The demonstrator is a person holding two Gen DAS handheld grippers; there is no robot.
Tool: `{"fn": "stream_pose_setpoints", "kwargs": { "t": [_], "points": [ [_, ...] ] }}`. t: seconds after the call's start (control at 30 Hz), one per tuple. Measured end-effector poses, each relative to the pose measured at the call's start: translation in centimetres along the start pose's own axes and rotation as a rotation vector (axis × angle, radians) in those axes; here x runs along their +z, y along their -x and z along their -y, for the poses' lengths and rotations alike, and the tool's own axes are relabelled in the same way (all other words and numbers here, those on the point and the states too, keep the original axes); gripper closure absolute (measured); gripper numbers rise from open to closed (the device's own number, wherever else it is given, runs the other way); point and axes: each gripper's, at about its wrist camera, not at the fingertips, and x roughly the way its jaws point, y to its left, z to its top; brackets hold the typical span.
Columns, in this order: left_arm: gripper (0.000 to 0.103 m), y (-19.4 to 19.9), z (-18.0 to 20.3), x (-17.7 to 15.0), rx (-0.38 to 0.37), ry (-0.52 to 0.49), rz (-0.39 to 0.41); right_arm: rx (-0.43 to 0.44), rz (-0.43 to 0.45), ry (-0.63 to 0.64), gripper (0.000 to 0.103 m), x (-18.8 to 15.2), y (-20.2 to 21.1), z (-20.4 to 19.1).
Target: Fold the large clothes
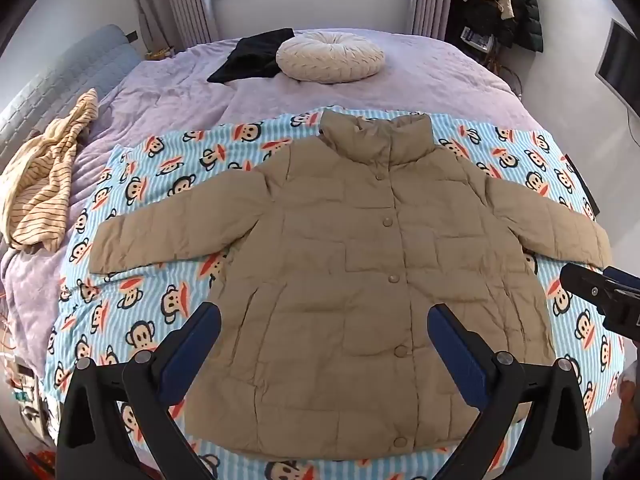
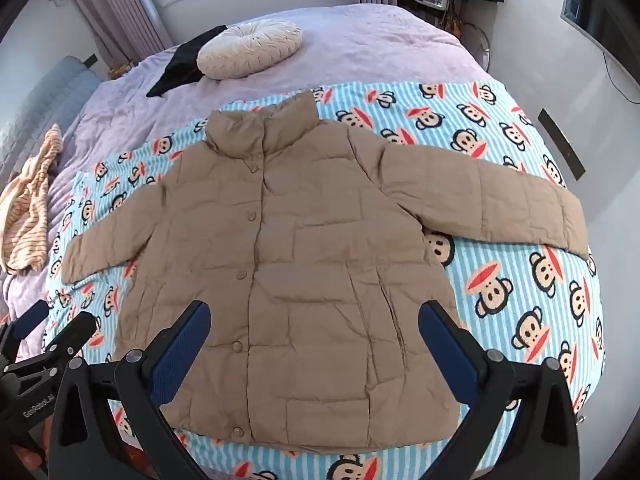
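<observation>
On monkey-print blanket (image 1: pixel 120 304): tan jacket (image 1: pixel 360 280) flat, buttoned; left claw (image 1: pixel 324 336), right claw (image 2: pixel 314 332) wide, empty.

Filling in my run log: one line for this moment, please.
jacket flat, snapped, sleeves spread | left gripper open | right gripper open | unfolded

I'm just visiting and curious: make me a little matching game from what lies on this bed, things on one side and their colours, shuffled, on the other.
Things:
1. jacket
2. round cushion
3. crumpled top
4. cloth behind the cushion

Colours:
A. black
B. yellow with dark stripes
C. tan
D. cream

Pairs: 1-C, 2-D, 3-B, 4-A
</observation>
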Motion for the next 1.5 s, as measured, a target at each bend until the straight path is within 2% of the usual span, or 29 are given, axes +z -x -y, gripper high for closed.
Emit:
{"fn": "stream_pose_setpoints", "kwargs": {
  "t": [0.13, 0.23, 0.27, 0.5, 1.5],
  "points": [
    [0.000, -0.5, -0.1, 0.2, -0.012, 0.008, -0.007, -0.007, -0.018, 0.013, 0.000, 0.2, -0.6, 0.2],
    [0.000, -0.1, -0.8, 0.5, -0.017, 0.025, -0.014, -0.023, 0.045, 0.024, 0.000, 0.0, 1.0, -0.4],
    [0.000, 0.1, -1.0, 0.6, -0.021, 0.032, -0.011, -0.019, 0.024, 0.020, 0.000, 0.8, 0.9, -0.2],
    [0.000, 1.2, 0.2, 0.8, -0.015, 0.039, 0.029, -0.012, 0.038, 0.004, 0.000, 0.6, 1.0, 0.3],
    [0.000, 1.6, -0.2, 0.2, -0.023, 0.052, 0.026, -0.013, 0.040, 0.002, 0.000, 0.1, 1.4, 0.0]
  ]
}}
